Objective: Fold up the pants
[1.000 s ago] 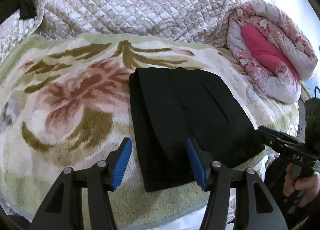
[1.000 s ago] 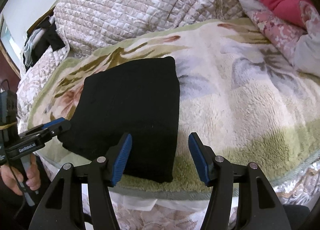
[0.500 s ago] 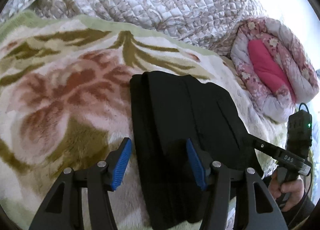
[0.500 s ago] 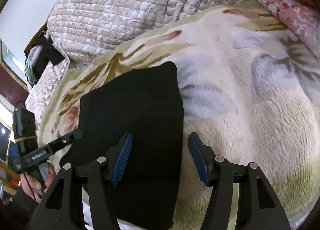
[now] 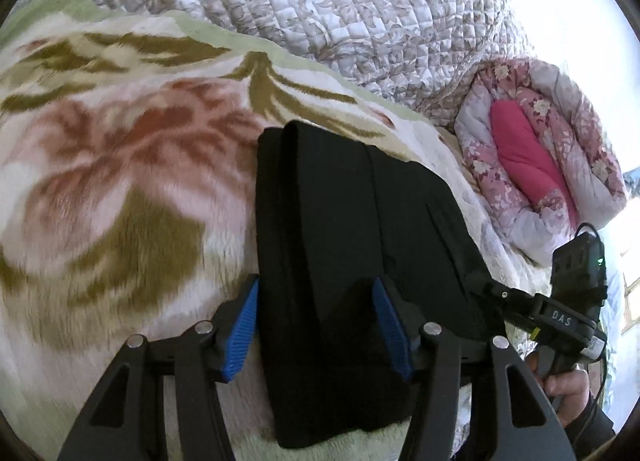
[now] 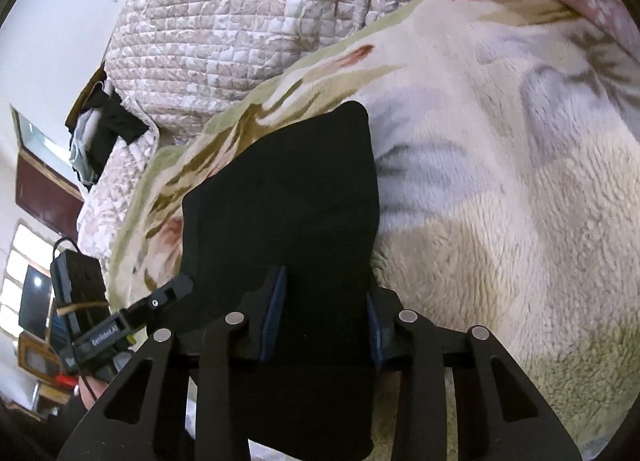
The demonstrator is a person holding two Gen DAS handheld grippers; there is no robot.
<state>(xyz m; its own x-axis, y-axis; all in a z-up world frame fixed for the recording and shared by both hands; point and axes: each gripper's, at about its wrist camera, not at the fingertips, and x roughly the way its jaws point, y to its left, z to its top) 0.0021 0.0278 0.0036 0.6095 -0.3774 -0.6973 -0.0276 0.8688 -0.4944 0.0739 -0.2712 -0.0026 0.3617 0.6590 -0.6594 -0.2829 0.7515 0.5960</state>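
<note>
The black pants (image 5: 352, 229) lie folded into a thick rectangle on the floral fleece blanket (image 5: 120, 165). My left gripper (image 5: 316, 325) is open, its blue pads straddling the pants' left near edge. In the right wrist view the pants (image 6: 288, 197) fill the middle. My right gripper (image 6: 324, 317) is open, its fingers straddling the right near part of the fold. The right gripper also shows at the pants' right edge in the left wrist view (image 5: 532, 309), and the left gripper at the left edge in the right wrist view (image 6: 136, 321).
A quilted beige bedspread (image 5: 320, 9) is heaped behind the blanket. A rolled pink floral quilt (image 5: 536, 149) lies to the right. Dark clothes (image 6: 104, 129) hang at the far left. The bed's near edge runs just below the pants.
Both grippers have moved forward and down onto the folded pants; the fabric now lies between each pair of open fingers. The pants have not moved.
</note>
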